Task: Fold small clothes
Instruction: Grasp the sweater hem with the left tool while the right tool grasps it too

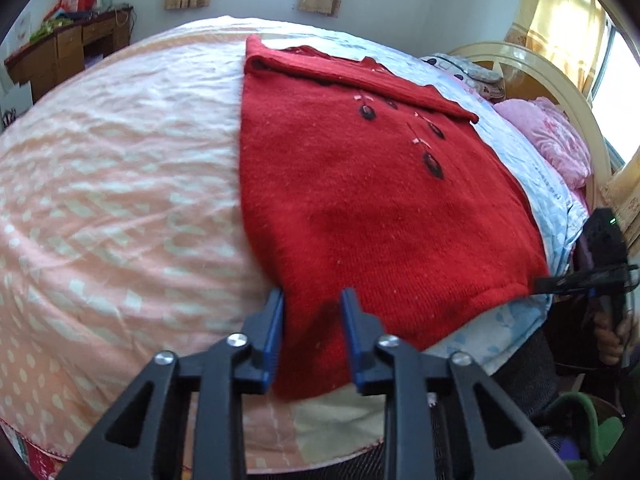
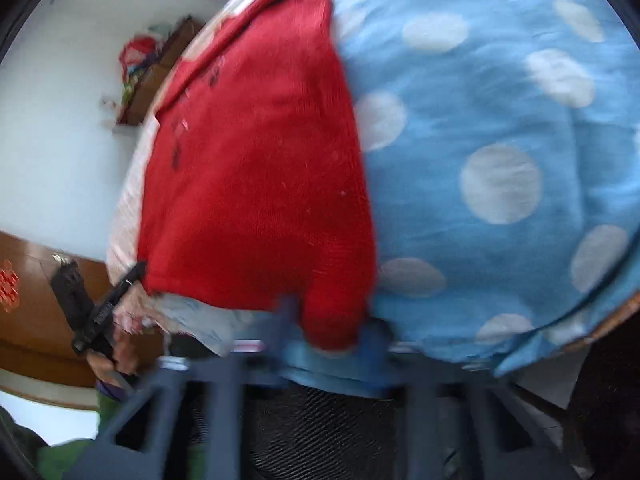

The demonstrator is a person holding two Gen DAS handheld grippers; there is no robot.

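A red knitted sweater (image 1: 360, 200) with dark buttons lies flat on the bed, its hem toward me. My left gripper (image 1: 314, 308) has the hem's left corner between its blue fingers (image 1: 274, 320), pinched. In the right wrist view, which is blurred, the same sweater (image 2: 260, 180) lies beside a blue polka-dot cloth (image 2: 500, 120). My right gripper (image 2: 330, 320) is closed on the hem's right corner. Each gripper shows in the other's view at its own corner of the hem: the right gripper (image 1: 560, 282) and the left gripper (image 2: 108, 304).
The bed has a pink patterned sheet (image 1: 120, 200). Pink pillows (image 1: 552, 136) and a curved headboard (image 1: 560, 80) are at the right. A wooden desk (image 1: 60, 52) with clutter stands at the far left wall. A person's hand (image 1: 608, 340) holds the right gripper off the bed's edge.
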